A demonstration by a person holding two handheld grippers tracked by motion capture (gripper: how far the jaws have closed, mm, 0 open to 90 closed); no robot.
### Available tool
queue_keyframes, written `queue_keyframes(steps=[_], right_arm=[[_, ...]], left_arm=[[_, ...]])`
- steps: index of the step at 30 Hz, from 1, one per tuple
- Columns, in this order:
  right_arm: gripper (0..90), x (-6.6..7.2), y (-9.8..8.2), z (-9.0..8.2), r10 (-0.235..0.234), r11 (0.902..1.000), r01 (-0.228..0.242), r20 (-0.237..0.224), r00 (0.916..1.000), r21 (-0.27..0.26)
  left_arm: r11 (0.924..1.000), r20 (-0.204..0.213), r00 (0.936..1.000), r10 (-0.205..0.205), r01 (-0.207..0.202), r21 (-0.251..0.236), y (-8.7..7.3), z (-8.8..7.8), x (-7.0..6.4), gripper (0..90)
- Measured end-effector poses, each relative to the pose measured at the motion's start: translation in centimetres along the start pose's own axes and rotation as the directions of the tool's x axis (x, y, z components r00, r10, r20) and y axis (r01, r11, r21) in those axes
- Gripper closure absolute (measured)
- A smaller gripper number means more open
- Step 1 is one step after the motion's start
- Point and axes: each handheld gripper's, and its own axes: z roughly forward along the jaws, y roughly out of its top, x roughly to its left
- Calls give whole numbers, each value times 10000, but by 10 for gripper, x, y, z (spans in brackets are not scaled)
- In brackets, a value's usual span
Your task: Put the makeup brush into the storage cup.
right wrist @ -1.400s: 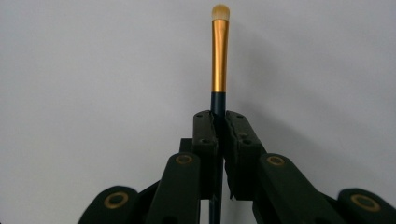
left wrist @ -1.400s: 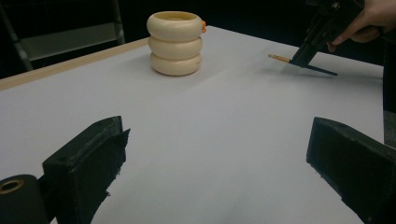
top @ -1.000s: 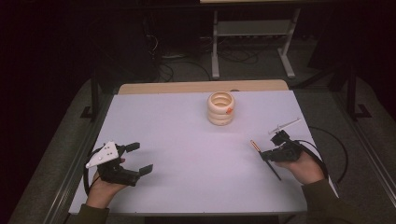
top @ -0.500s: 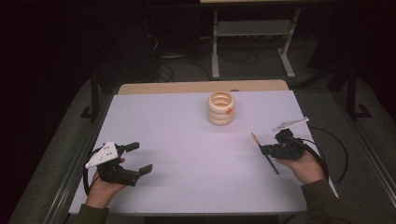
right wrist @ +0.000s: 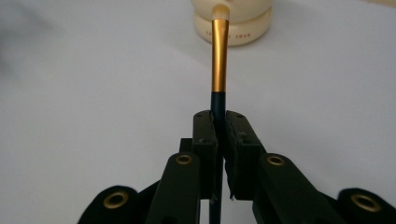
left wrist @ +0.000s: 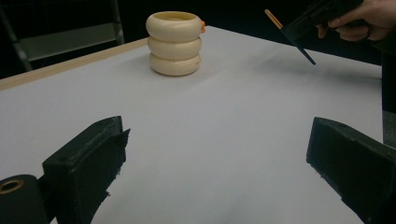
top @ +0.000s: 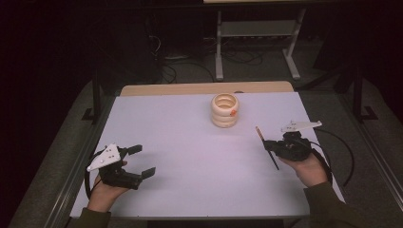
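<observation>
A cream holder made of three stacked rings stands upright at the back middle of the white table. My right gripper hovers at the right side, shut on a thin brush with a dark handle. In the right gripper view the brush runs out from between the closed jaws, its gold ferrule and pale tip pointing toward the holder. My left gripper rests at the near left, open and with nothing in it. The holder stands far ahead of it.
A wooden strip edges the table's far side. Behind it a metal stand and cables sit on the dark floor. A black cable trails from the right gripper off the table's right edge.
The right hand has shifted slightly away from the near edge with the brush still gripped. The left hand has stayed put.
</observation>
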Motion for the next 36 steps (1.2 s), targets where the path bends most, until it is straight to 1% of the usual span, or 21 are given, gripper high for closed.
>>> queue_keyframes(steps=[3, 4, 5, 6, 7, 8, 9, 11, 14, 15, 18, 20, 21, 22, 23, 28, 29, 31, 34, 36], right_arm=[[825, -1, 1, -3, -141, 9992, 145, 104, 9998, -375], [825, 0, 1, -4, -37, 9990, 41, 100, 9999, -449], [825, 0, 1, -4, -37, 9990, 41, 100, 9999, -449], [825, -1, 1, -5, -141, 9978, 149, 125, 9998, -650], [825, -1, 2, -7, -127, 9961, 138, 130, 9998, -868], [825, -1, 2, -8, -82, 9954, 95, 138, 9999, -948], [825, -1, 3, -9, -169, 9937, 181, 126, 9998, -1102], [825, -1, 3, -10, -171, 9907, 181, 87, 9998, -1347], [825, 1, 6, -12, -179, 9871, 197, 130, 9998, -1589], [825, 0, 6, -13, -272, 9848, 293, 142, 9995, -1710], [825, 2, 9, -14, -347, 9796, 377, 188, 9992, -1976], [825, 2, 10, -15, -387, 9763, 410, 153, 9991, -2126], [825, 3, 11, -15, -347, 9749, 366, 128, 9993, -2197], [825, 2, 12, -15, -403, 9723, 419, 116, 9991, -2300], [825, 2, 13, -15, -385, 9716, 390, 68, 9992, -2333], [825, 2, 17, -17, -397, 9648, 414, 118, 9991, -2597], [825, 1, 18, -17, -387, 9630, 398, 95, 9992, -2666], [825, 1, 20, -17, -322, 9610, 311, 6, 9995, -2747], [825, 1, 24, -17, -373, 9572, 362, 14, 9993, -2870], [825, 1, 27, -16, -382, 9555, 367, 5, 9993, -2925]], left_arm=[[10000, -4, 10000, 0, 0, 20, 0, 0, 0, 40], [10000, -1, 10000, -18, 18, -1, 0, 0, 0, 40], [10000, -1, 10000, -18, 18, -1, 0, 0, 0, 40], [10000, -3, 10000, 9, -9, 20, 0, 0, 0, 40], [10000, -2, 10000, 1, -1, 18, 0, 0, 0, 40], [10000, 1, 10000, -15, 15, 8, 0, 0, 0, 40], [10000, 4, 10000, -10, 10, 18, 0, 0, 0, 40], [10000, 19, 10000, 9, -9, 29, 0, 0, 0, 40], [10000, 30, 10000, 9, -9, 41, 0, 1, 0, 41], [10000, 37, 10000, 42, -43, 74, 0, 1, 0, 40], [10000, 49, 10000, 32, -32, 70, 0, 1, -1, 40], [10000, 59, 10000, -38, 38, 51, -1, 2, -1, 41], [10000, 67, 10000, -7, 6, 45, -1, 2, -1, 40], [10000, 74, 10000, -8, 8, 66, -1, 3, -1, 40], [9999, 87, 9999, -67, 66, 95, -1, 3, -2, 41], [9999, 145, 9999, -34, 32, 116, -3, 6, -2, 40], [9999, 156, 9998, -87, 85, 93, -4, 7, -2, 40], [9999, 168, 9999, -7, 5, 122, -4, 7, -2, 40], [9999, 187, 9998, 31, -34, 135, -4, 8, -2, 40], [9999, 197, 9998, -32, 29, 135, -4, 8, -3, 40]])
